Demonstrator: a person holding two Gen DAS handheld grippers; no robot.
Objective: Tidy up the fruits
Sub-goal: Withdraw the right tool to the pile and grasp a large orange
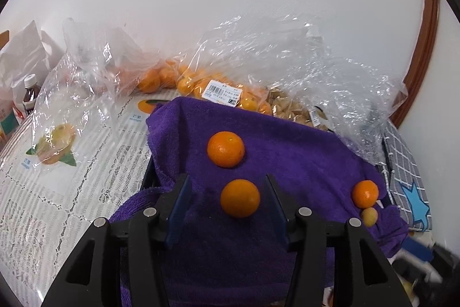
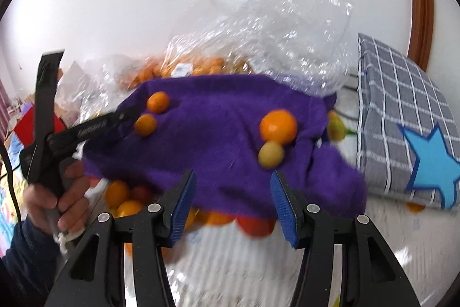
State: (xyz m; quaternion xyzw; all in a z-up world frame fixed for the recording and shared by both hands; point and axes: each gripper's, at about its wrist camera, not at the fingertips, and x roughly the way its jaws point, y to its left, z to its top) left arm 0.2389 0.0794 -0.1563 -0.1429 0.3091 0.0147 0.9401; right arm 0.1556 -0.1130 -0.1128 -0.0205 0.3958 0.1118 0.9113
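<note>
Left wrist view: left gripper point(image 1: 227, 192) jaws spread wide around an orange point(image 1: 240, 198) on the purple towel point(image 1: 287, 157). Right gripper point(image 2: 233, 192) wide, empty; yellow fruit point(image 2: 270, 154) at 12 o'clock.

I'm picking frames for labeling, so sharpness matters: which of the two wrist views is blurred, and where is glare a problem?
Left wrist view: sharp; the oranges on the purple towel have crisp edges, though the clear plastic bags carry bright glints. Right wrist view: motion-smeared, worst at the checked cushion and lower table; glare speckles the plastic there too. Both bend straight lines at the fisheye rim.
</note>
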